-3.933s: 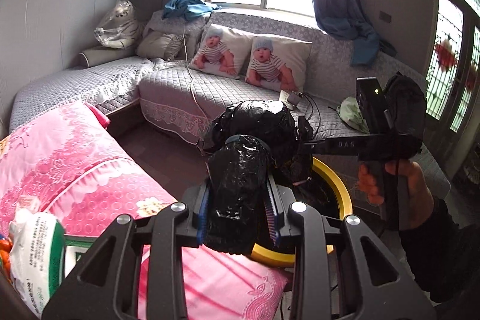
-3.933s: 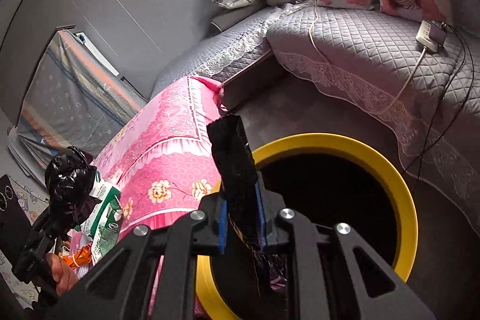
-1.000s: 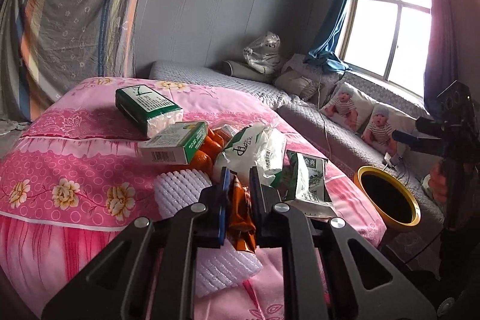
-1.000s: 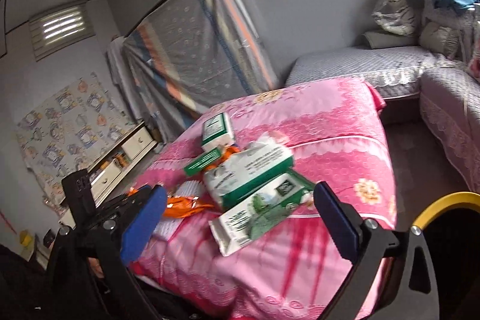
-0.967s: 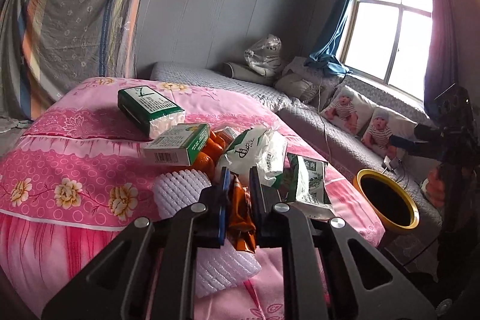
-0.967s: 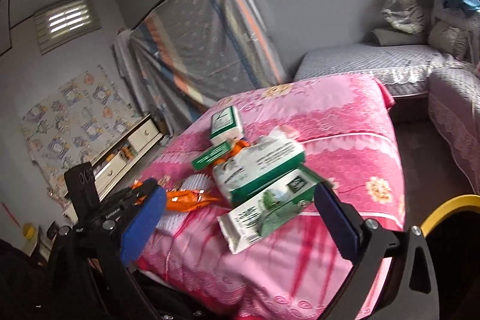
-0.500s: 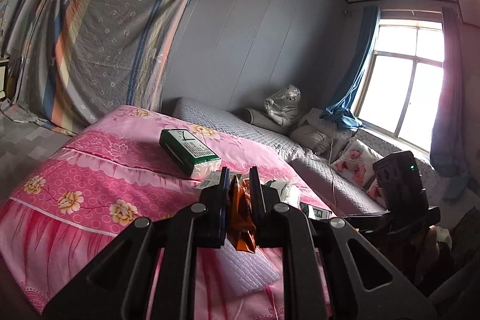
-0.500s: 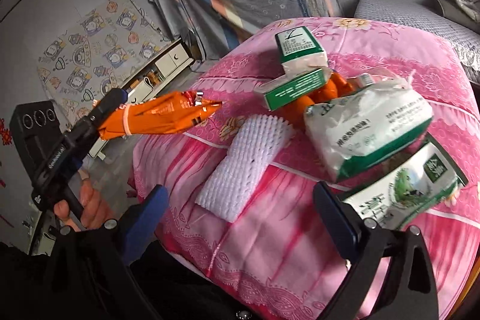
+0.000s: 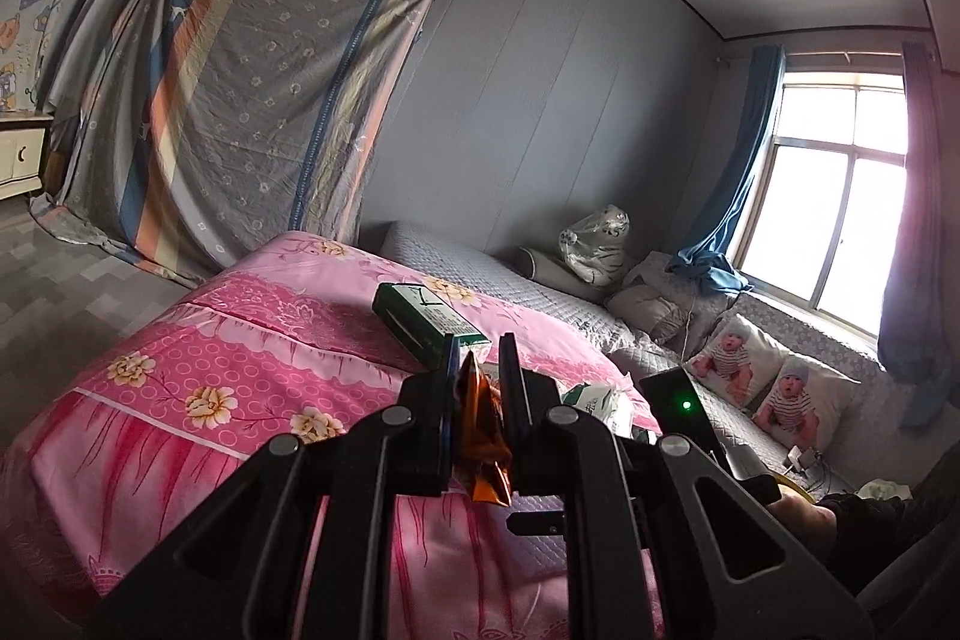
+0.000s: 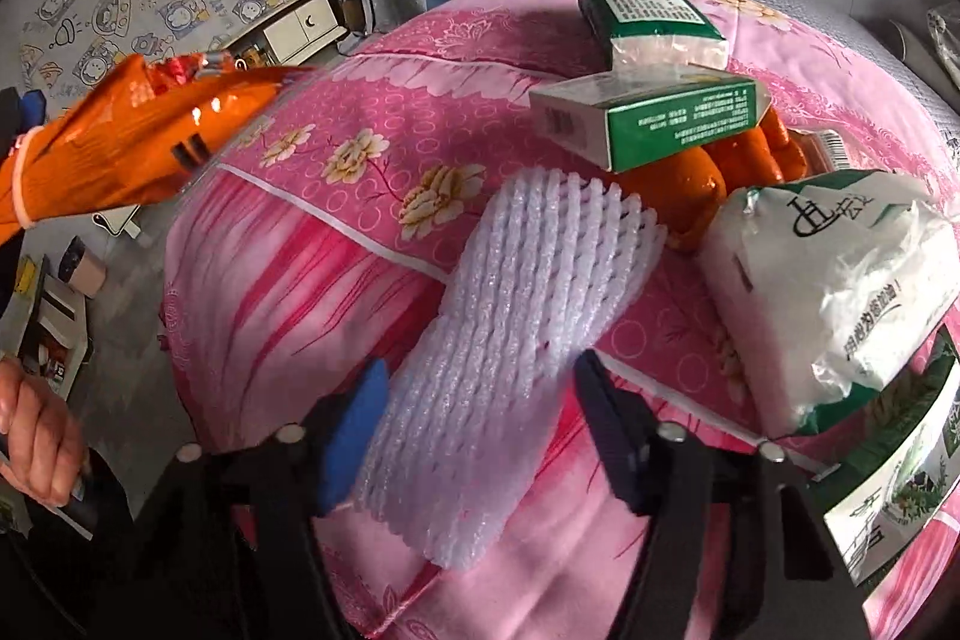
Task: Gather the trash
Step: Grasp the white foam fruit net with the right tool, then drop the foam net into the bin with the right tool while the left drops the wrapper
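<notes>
My left gripper (image 9: 477, 376) is clamped on an orange snack wrapper (image 9: 480, 436), lifted clear of the pink bedspread (image 10: 360, 160). My right gripper (image 10: 480, 394) is closing around a white foam fruit net (image 10: 510, 316) lying on the bed; its pads are not yet pressing. Two green cartons (image 10: 648, 118), a white tissue pack (image 10: 840, 280) and more orange wrappers (image 10: 744, 160) remain uncollected. No trash bin interior is visible now, so I cannot tell its contents.
</notes>
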Motion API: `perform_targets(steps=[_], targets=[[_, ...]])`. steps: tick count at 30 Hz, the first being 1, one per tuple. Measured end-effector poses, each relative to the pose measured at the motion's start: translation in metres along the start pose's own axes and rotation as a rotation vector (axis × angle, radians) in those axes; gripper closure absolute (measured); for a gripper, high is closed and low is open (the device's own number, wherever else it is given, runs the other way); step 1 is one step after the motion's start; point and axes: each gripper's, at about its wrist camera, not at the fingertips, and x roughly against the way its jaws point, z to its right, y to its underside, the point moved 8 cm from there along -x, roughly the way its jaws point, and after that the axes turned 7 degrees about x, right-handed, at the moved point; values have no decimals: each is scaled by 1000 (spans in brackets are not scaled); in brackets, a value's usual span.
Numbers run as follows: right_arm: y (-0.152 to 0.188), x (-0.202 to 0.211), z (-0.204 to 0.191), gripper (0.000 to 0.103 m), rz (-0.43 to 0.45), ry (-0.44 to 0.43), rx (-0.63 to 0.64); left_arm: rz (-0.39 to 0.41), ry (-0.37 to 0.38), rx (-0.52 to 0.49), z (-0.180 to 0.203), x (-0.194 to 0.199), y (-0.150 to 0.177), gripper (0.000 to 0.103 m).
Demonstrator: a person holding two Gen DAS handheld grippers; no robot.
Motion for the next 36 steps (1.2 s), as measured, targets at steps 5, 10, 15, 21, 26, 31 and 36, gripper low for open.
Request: perform_targets(steps=[5, 10, 15, 21, 26, 31, 36], targets=[[-2, 9, -2, 91, 24, -3, 29, -1, 1, -10, 3, 0, -1, 91], [1, 39, 1, 91, 71, -102, -2, -7, 4, -19, 9, -2, -2, 91], [11, 76, 8, 91, 119, -223, -71, -19, 10, -32, 17, -6, -1, 91], [33, 135, 42, 91, 234, -208, -156, -49, 37, -67, 38, -16, 5, 91], [62, 191, 99, 91, 361, -88, -278, -89, 84, -98, 64, -31, 14, 91], [106, 250, 164, 91, 477, 96, -425, -126, 147, -129, 94, -50, 21, 91], [159, 296, 215, 91, 541, 299, -554, -180, 222, -159, 129, -73, 33, 91]])
